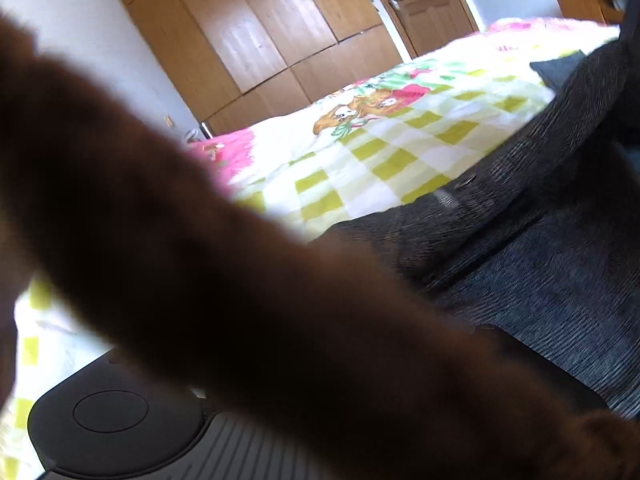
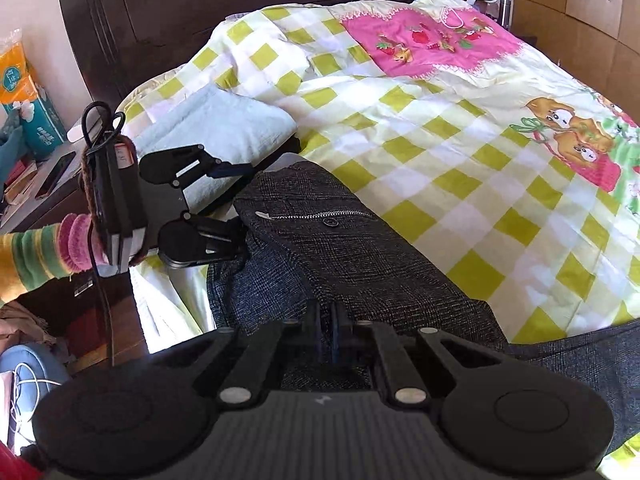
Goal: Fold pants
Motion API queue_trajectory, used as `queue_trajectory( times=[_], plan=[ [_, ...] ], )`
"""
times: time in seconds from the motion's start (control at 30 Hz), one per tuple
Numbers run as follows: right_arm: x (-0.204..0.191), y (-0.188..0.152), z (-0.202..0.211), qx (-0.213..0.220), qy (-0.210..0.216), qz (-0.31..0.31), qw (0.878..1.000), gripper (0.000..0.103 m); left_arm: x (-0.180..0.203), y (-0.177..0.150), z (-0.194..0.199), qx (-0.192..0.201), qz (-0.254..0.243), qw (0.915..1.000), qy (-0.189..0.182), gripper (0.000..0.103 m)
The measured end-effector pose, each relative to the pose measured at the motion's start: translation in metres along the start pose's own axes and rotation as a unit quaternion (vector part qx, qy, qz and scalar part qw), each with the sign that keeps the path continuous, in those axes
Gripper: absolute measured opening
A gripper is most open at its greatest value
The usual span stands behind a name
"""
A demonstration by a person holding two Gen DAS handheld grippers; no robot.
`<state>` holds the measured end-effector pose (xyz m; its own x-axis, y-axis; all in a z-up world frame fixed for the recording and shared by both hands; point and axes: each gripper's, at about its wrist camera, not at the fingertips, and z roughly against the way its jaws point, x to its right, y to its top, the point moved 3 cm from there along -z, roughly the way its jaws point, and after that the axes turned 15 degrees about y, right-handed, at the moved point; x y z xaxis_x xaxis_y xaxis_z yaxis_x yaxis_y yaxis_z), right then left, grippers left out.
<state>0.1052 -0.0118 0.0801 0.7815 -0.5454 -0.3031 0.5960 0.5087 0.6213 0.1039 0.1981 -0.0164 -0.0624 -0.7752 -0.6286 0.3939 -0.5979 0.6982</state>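
Observation:
Dark grey woven pants [image 2: 340,256] lie on the checkered quilt [image 2: 440,148], waistband and button toward the headboard. My right gripper [image 2: 327,320] is shut on a ridge of the pants fabric near the camera. My left gripper [image 2: 245,197], held by a hand in a striped sleeve [image 2: 36,256], stands at the waist corner with its fingers apart, the lower finger [image 2: 234,227] touching the cloth. In the left wrist view a blurred brown shape [image 1: 240,300] covers most of the lens and hides the fingers; the pants [image 1: 540,240] show at the right.
A folded white towel [image 2: 224,128] lies beside the left gripper near the dark headboard [image 2: 180,12]. A nightstand [image 2: 48,184] with tissue packs [image 2: 28,96] stands left of the bed. A wooden wardrobe [image 1: 248,40] and a door [image 1: 424,4] stand beyond the bed.

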Motion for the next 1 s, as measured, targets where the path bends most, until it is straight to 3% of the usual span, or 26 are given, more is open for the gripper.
queue_trajectory(
  times=[0.07, 0.1, 0.13, 0.17, 0.23, 0.33, 0.4, 0.47, 0.57, 0.7, 1.0],
  plan=[
    [-0.001, -0.001, 0.001, 0.001, 0.000, 0.001, 1.000, 0.023, 0.004, 0.002, -0.001, 0.012, -0.020, 0.9997, 0.001, 0.058],
    [-0.002, -0.001, 0.001, 0.001, -0.002, 0.003, 1.000, 0.023, 0.006, 0.004, -0.003, 0.009, -0.025, 0.9997, 0.000, 0.048],
    [-0.002, -0.001, 0.002, 0.001, -0.005, 0.004, 1.000, 0.023, 0.007, 0.006, -0.006, 0.002, -0.026, 0.9997, 0.001, 0.025],
    [-0.004, -0.001, 0.004, 0.001, -0.009, 0.006, 1.000, 0.023, 0.003, 0.009, -0.008, -0.007, -0.021, 0.9997, -0.003, 0.018],
    [-0.011, -0.002, 0.012, -0.002, -0.015, 0.015, 1.000, 0.023, -0.012, 0.014, 0.003, 0.000, 0.003, 0.9999, -0.010, 0.016],
    [-0.025, -0.011, 0.026, -0.003, -0.017, 0.022, 1.000, 0.023, -0.025, 0.019, 0.036, 0.022, 0.000, 0.9997, -0.009, 0.015],
    [-0.031, -0.028, 0.021, -0.008, -0.006, 0.007, 1.000, 0.023, -0.018, 0.007, 0.047, 0.008, -0.005, 0.9997, -0.024, 0.014],
    [-0.031, -0.049, 0.002, -0.025, 0.015, -0.021, 0.999, 0.023, 0.003, -0.015, 0.046, -0.018, -0.033, 0.9987, -0.034, 0.015],
    [-0.030, -0.076, -0.042, -0.044, 0.013, -0.025, 0.999, 0.023, 0.029, -0.041, 0.037, -0.048, -0.070, 0.9959, -0.029, 0.016],
    [-0.028, -0.090, -0.072, -0.066, -0.004, -0.018, 0.998, 0.027, 0.027, -0.042, 0.044, -0.055, -0.081, 0.9951, -0.015, 0.022],
    [-0.025, -0.092, -0.021, -0.012, -0.012, -0.046, 0.999, 0.034, 0.021, -0.036, 0.067, -0.076, -0.090, 0.9930, 0.002, 0.023]
  ],
)
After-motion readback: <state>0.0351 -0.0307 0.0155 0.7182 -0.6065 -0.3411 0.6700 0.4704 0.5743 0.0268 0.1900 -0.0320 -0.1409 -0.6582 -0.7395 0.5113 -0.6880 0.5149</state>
